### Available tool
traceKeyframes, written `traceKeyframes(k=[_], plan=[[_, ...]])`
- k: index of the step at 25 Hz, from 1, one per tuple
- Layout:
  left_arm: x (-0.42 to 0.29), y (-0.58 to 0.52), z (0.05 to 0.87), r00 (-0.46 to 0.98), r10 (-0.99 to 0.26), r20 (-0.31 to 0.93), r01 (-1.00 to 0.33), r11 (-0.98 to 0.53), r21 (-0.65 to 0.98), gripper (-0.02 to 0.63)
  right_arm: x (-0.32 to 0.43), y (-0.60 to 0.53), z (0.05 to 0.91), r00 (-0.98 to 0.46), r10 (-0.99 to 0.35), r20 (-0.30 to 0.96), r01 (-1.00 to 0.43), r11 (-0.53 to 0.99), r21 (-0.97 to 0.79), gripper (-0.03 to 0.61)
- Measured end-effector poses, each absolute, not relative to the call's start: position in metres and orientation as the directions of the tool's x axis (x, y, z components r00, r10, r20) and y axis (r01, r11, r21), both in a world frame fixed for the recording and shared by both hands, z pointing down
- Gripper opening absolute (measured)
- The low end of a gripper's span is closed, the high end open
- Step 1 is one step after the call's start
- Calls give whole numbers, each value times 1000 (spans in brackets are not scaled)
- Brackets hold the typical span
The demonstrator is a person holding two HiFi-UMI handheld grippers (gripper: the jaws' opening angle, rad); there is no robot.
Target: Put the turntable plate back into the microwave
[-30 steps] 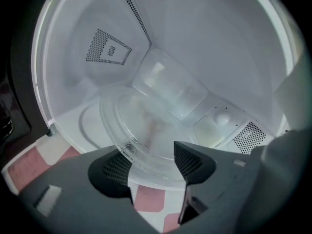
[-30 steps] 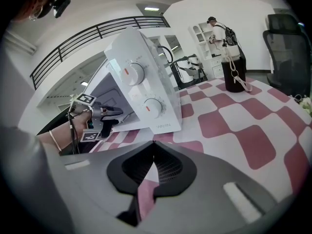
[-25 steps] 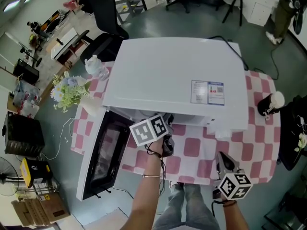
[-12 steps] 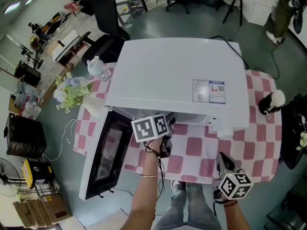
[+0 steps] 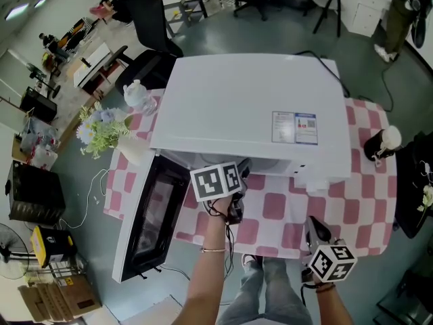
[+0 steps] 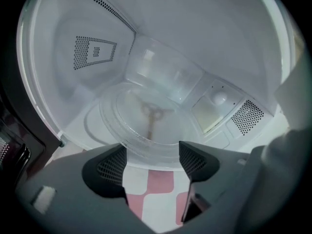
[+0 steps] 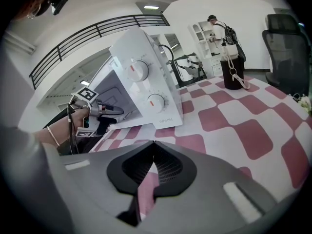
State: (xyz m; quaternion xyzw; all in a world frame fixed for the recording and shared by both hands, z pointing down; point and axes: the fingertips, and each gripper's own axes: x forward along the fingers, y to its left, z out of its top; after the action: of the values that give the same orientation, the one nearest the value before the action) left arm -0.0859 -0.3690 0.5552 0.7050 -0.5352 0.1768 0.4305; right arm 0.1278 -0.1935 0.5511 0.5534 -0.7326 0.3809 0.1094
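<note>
I am running two tongs, one per hand, each with one cube: the left marker cube and the right marker cube. The left tongs are at the mouth of the one microwave and point down into its cavity. Their jaws stand wide apart and have just been opening. The near rim of the one turntable plate shows in the gap at their tips, and neither pad presses on it. The plate is clear glass and lies flat on the cavity floor, with one drive piece visible through its middle. I count two perforated vent patches in the cavity: the left vent patch on the left wall and the right vent patch low on the right wall. The right tongs are held at the near right over the bench, well apart from the microwave opening. Their jaws are together with nothing between them. The microwave has one door, swung open to the left, and one label on its top. It has two controls on its front panel: the upper knob and the lower knob. The bench carries one pink-and-white checked cloth. At the far left of the bench, beside the microwave, stand one bunch of flowers and one pale teapot. At the right stands one dark cup.
</note>
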Motion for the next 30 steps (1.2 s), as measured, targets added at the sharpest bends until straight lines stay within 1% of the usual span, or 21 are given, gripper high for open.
traceKeyframes(k=[10,16,30], plan=[[-88,-364,554,365,-620,694,-903,-56,426,336,119,-188,552,-374,-722,583,-891,106,-441,11],[-87,-361,552,393,-628,672,-884,-57,463,336,115,-185,552,-372,-722,583,-893,107,-437,11],[-94,-326,536,421,-641,642,-881,-119,459,324,98,-176,540,-359,-740,569,-901,117,-417,11]])
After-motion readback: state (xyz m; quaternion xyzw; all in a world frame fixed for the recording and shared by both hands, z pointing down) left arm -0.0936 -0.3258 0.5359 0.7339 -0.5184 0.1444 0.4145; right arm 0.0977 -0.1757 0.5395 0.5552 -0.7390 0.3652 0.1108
